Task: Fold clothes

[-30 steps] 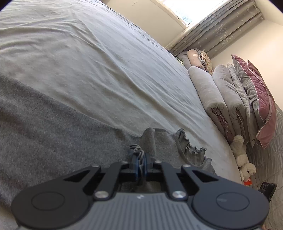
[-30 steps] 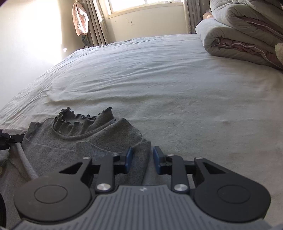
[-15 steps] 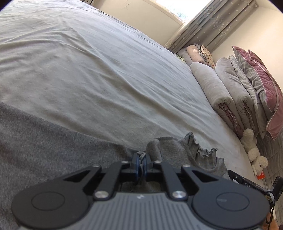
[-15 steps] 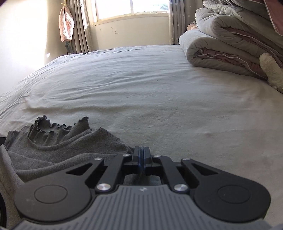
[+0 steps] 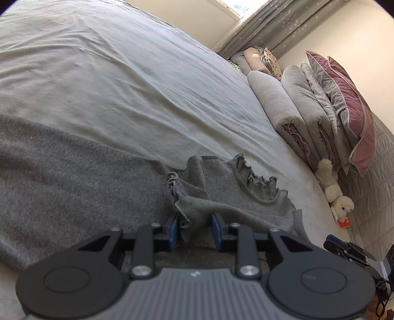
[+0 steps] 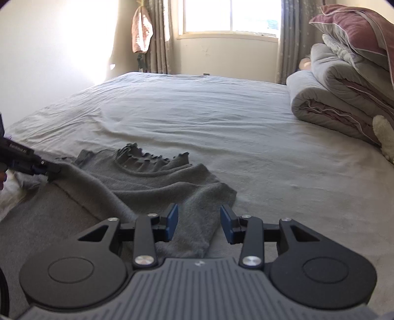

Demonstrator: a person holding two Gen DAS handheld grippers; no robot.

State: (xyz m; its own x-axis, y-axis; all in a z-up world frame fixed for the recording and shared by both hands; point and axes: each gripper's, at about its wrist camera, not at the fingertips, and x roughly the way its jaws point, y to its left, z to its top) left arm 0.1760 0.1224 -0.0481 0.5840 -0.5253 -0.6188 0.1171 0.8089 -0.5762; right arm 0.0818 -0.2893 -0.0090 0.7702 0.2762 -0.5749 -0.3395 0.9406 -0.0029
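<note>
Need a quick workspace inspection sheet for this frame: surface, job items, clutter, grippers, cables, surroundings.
Surface: bed sheet, pale grey, lightly wrinkled.
Job's things: grey knit top with a ruffled collar, lying on the sheet, both sleeves folded in over the body.
Clutter: folded duvets and a pink pillow stacked at the bed's edge; a plush toy beside them.
Grippers: left gripper has just been opening, a ruffled cuff loose between its pads; right gripper has just been opening above the other sleeve, pads clear of it.
Cables: a dark cable at the lower right edge of the left wrist view.
Surroundings: window, curtains, a pink cloth hanging by them.
</note>
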